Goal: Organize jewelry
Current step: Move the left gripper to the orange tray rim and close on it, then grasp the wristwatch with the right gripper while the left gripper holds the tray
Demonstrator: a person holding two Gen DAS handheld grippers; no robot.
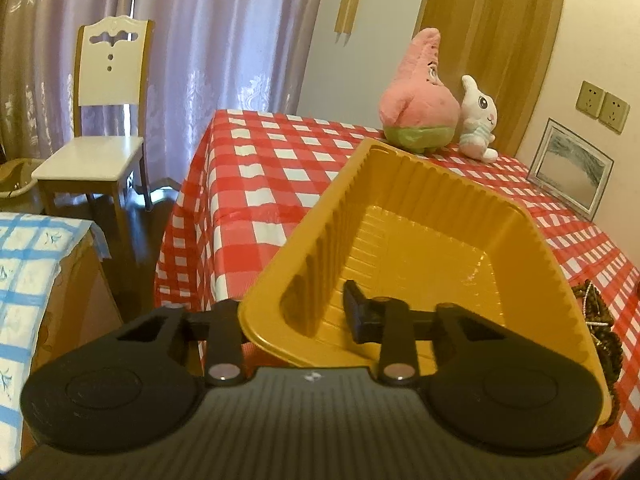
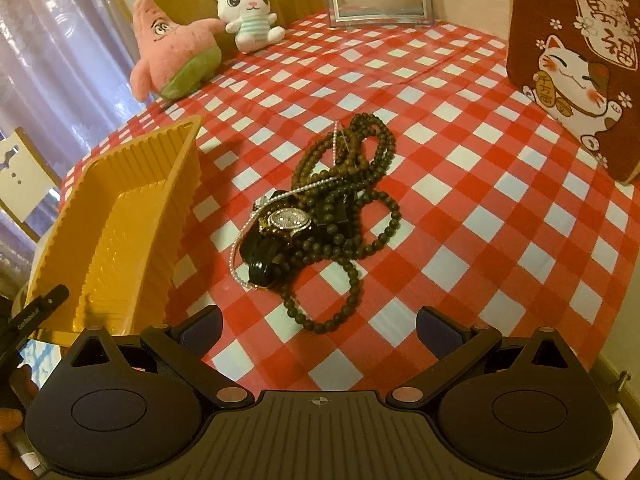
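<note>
Tray (image 1: 420, 240) clamped in left claw (image 1: 304, 312); right claw (image 2: 320, 328) apart; writing unreadable.

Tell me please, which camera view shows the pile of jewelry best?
The right wrist view: the pile of jewelry lies whole on the checked tablecloth, with beads, a watch and a pearl strand. The left wrist view shows only its edge behind the yellow tray.
</note>
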